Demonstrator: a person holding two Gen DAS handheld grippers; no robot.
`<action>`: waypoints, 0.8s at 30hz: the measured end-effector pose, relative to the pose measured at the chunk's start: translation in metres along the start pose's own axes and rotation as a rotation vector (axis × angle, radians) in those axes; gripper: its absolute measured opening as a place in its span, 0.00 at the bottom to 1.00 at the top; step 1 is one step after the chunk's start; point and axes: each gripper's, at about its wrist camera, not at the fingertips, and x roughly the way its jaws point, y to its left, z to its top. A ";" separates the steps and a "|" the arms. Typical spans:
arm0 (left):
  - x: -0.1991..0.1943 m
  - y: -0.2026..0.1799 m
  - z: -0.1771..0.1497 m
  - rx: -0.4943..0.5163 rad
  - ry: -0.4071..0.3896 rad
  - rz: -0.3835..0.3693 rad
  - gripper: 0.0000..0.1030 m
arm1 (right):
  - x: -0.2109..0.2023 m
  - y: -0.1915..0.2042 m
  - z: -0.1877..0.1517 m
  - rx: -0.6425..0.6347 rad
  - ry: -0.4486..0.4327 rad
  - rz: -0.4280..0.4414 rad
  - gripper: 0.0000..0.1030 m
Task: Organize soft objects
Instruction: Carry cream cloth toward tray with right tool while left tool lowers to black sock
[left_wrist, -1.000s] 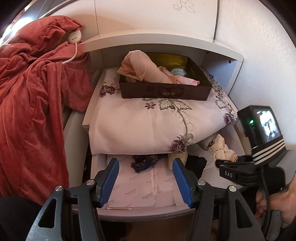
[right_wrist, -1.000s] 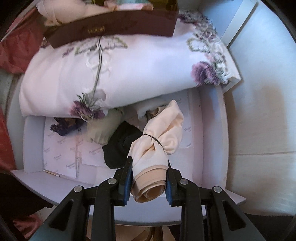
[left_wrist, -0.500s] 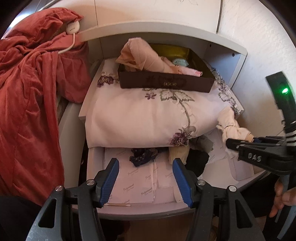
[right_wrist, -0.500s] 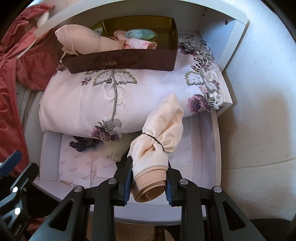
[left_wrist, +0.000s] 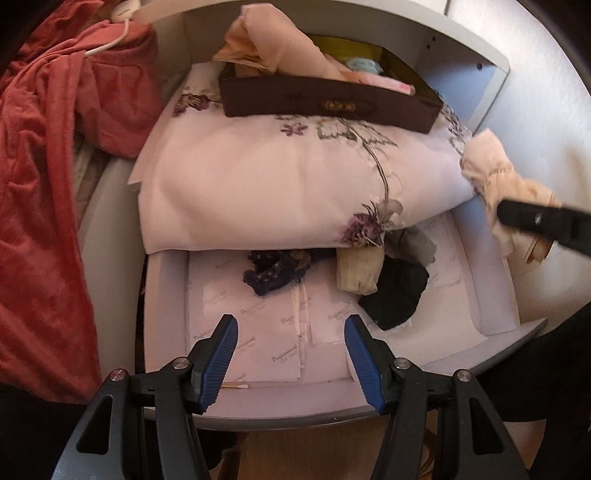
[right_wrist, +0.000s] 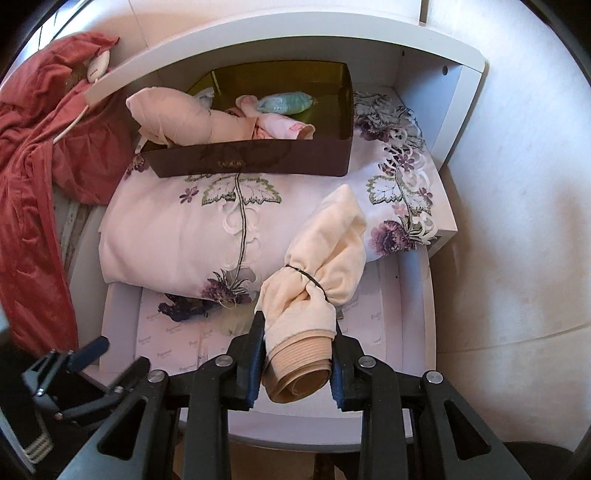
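Observation:
My right gripper (right_wrist: 297, 354) is shut on a rolled beige stocking bundle (right_wrist: 317, 273) tied with a dark band, held above the drawer; the same beige stocking bundle (left_wrist: 506, 192) shows at the right edge of the left wrist view. My left gripper (left_wrist: 290, 354) hangs open over the paper-lined drawer (left_wrist: 258, 332) with nothing between its blue pads. In the drawer lie a dark lace piece (left_wrist: 275, 275), a beige roll (left_wrist: 360, 271) and a black sock (left_wrist: 397, 295). A brown box (right_wrist: 251, 162) on the folded floral bedding (right_wrist: 177, 229) holds pink and blue soft items (right_wrist: 280, 105).
A red robe (left_wrist: 40, 177) hangs at the left of the cabinet, with a white corded device (right_wrist: 98, 66) on it. A white shelf (right_wrist: 258, 40) arches over the box. A cotton swab (left_wrist: 234, 386) lies at the drawer's front edge. A white wall (right_wrist: 517, 184) stands at the right.
My right gripper has risen with the stocking bundle, from low in the drawer to above it. My left gripper has sunk and tipped toward the drawer, which now looms larger.

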 end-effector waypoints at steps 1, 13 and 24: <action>0.002 -0.001 -0.001 0.005 0.008 -0.001 0.59 | -0.001 -0.001 0.001 0.002 -0.002 0.001 0.28; 0.028 -0.005 -0.005 0.002 0.096 -0.023 0.59 | 0.003 0.000 0.005 -0.013 0.004 0.000 0.28; 0.063 -0.001 0.000 -0.075 0.225 -0.090 0.59 | 0.005 -0.006 0.017 -0.016 0.000 -0.017 0.28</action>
